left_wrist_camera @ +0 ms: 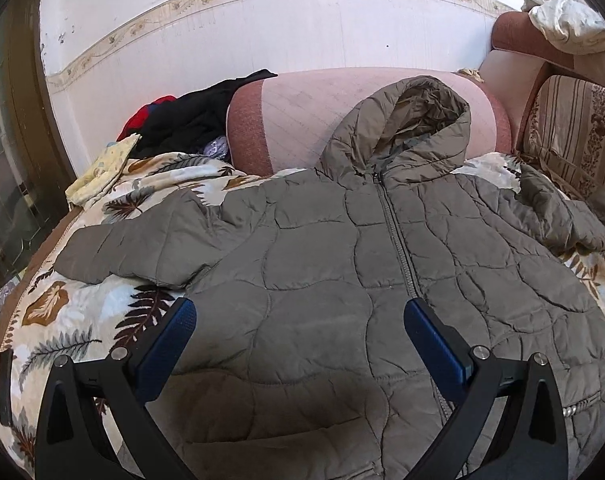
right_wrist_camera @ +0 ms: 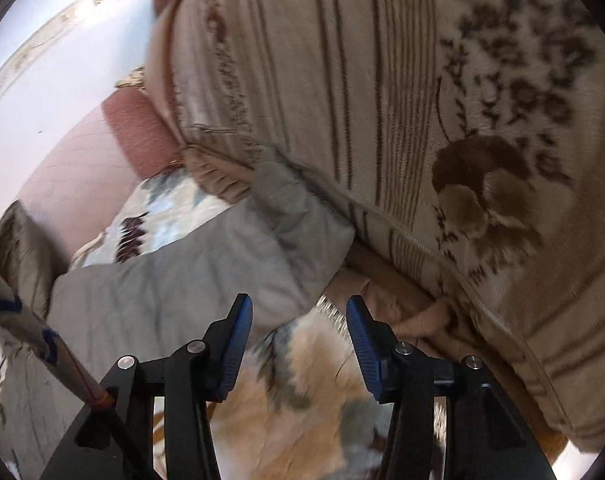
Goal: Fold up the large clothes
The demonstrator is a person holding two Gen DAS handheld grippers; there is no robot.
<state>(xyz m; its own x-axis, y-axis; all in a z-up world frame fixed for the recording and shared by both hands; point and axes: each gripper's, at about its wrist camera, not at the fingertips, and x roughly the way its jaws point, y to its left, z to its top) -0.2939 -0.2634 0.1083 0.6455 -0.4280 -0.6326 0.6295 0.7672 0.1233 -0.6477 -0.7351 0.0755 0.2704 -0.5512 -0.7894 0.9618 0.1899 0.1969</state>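
A large olive-grey quilted hooded jacket [left_wrist_camera: 342, 264] lies flat, front up and zipped, on a leaf-print blanket [left_wrist_camera: 74, 312]. Its hood rests against a pink bolster, its sleeves spread left and right. My left gripper [left_wrist_camera: 300, 312] is open and empty, hovering over the jacket's lower front, left of the zipper. In the right wrist view my right gripper [right_wrist_camera: 300, 316] is open and empty just above the blanket [right_wrist_camera: 302, 368], beside the cuff end of the jacket's right sleeve [right_wrist_camera: 206, 264], close to the sofa back cushion.
A pink bolster [left_wrist_camera: 322, 112] lies behind the jacket. Black and red clothes [left_wrist_camera: 182, 116] are piled at the back left. A striped floral sofa cushion [right_wrist_camera: 422, 120] rises on the right. A tiled wall [left_wrist_camera: 222, 32] runs behind.
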